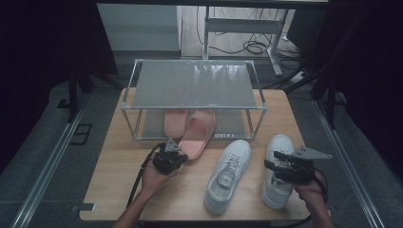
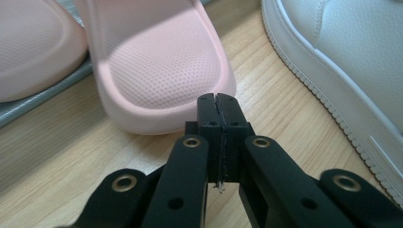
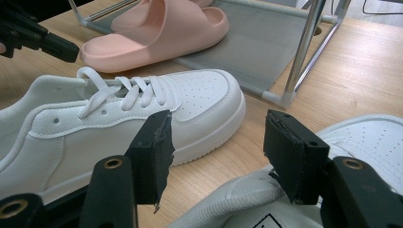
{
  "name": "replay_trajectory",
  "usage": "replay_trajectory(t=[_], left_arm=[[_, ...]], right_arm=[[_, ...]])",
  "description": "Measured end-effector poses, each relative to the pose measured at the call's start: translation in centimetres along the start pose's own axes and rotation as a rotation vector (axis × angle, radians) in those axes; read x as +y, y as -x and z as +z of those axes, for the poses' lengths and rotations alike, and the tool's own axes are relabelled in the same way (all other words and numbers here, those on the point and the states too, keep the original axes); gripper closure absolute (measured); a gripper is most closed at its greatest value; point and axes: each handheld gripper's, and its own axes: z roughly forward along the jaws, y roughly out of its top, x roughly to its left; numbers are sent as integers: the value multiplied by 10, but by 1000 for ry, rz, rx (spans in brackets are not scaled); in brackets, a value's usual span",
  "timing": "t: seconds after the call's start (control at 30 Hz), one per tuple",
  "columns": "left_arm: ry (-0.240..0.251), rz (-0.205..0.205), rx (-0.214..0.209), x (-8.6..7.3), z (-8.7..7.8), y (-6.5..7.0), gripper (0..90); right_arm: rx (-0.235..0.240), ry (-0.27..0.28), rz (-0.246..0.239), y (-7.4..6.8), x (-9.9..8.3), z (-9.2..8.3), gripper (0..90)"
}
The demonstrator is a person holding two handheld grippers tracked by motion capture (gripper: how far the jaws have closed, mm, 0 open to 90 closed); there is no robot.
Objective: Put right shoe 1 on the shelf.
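- The left gripper [image 2: 219,102] has its jaws pressed together on nothing, tips just at the heel of the pink slipper [image 2: 161,66].
- That slipper lies half on the rack's [image 1: 195,107] bottom shelf, heel out on the table [image 1: 119,190].
- It looks light, soft and springy; the strap edge seems the best hold.
- The right gripper [image 3: 218,142] stands apart over a white sneaker [image 3: 361,142].

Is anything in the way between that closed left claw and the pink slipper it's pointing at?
Nothing visible. The left gripper, jaws shut, sits right at the heel edge of the pink slipper, with bare table beside it.
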Motion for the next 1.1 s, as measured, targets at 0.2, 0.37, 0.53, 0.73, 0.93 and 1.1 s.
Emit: replay_trajectory(t=[0.2,0.37,0.53,0.73,0.93,1.1], left_arm=[[-26,9,-4,2,6,1,900],[-41,21,3,1,2,0,900],[-51,26,-2,0,5,-3,900],[-61,37,-17,5,12,0,900],[-64,54,-21,15,20,4,900],[-66,52,-20,20,27,4,900]], right_arm=[[0,1,2,0,0,0,439],[-1,2,3,1,0,-1,439],[2,-1,0,-1,0,0,439],[1,0,3,-1,0,2,439],[1,1,1,0,0,1,439],[-1,-1,3,1,0,0,439]])
